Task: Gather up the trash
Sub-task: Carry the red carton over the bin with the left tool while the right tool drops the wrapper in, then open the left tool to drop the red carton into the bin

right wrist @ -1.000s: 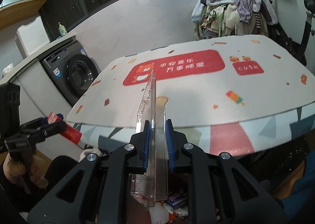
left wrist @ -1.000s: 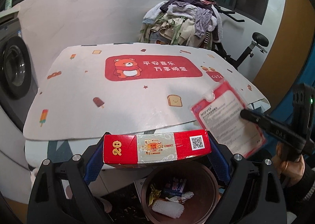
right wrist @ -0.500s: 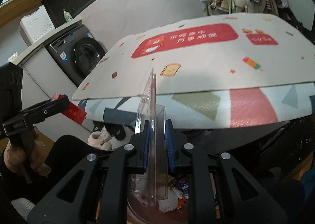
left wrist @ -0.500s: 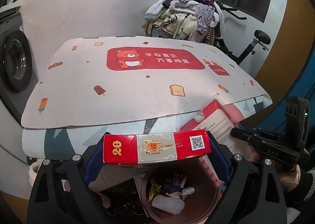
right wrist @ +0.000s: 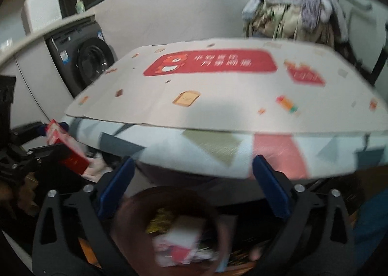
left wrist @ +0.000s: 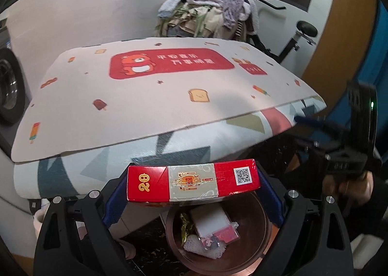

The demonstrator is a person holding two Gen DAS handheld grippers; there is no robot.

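One red carton (left wrist: 194, 183), the flat kind with a gold "28" and a QR code on its long face, sits clamped end to end in our left gripper (left wrist: 191, 193), blue pads pressed on both short ends. It hangs level, directly above the brown round bin (left wrist: 254, 246) that stands on the dark floor. Inside the bin we see a clear plastic package with a white-and-red card (left wrist: 214, 226), lying tilted on top of a white foam net (left wrist: 203, 249), with a crumpled gold wrapper (left wrist: 185, 226) at the bin's left wall.

Our right gripper (right wrist: 191, 187) is over the bin too, jaws opening wide, and there's nothing between its blue pads (right wrist: 269, 186); the picture there is blurred, but the white-and-red package (right wrist: 179, 244) shows below in the bin (right wrist: 131, 227). From the left wrist view, that right gripper (left wrist: 315, 128) shows to the right of the bin, held by a hand (left wrist: 349, 186) in a dark sleeve.

Behind the bin, the table (left wrist: 155, 149) rises, draped in a geometric-patterned cloth and topped by a white mat (left wrist: 145, 96) with a red bear banner, toast and ice-lolly prints. Farther beyond the bin, a heap of clothes (left wrist: 211, 13) is piled on an exercise bike (left wrist: 298, 38). Left of the table, a dark front-loading washing machine (right wrist: 82, 60) stands against the wall.
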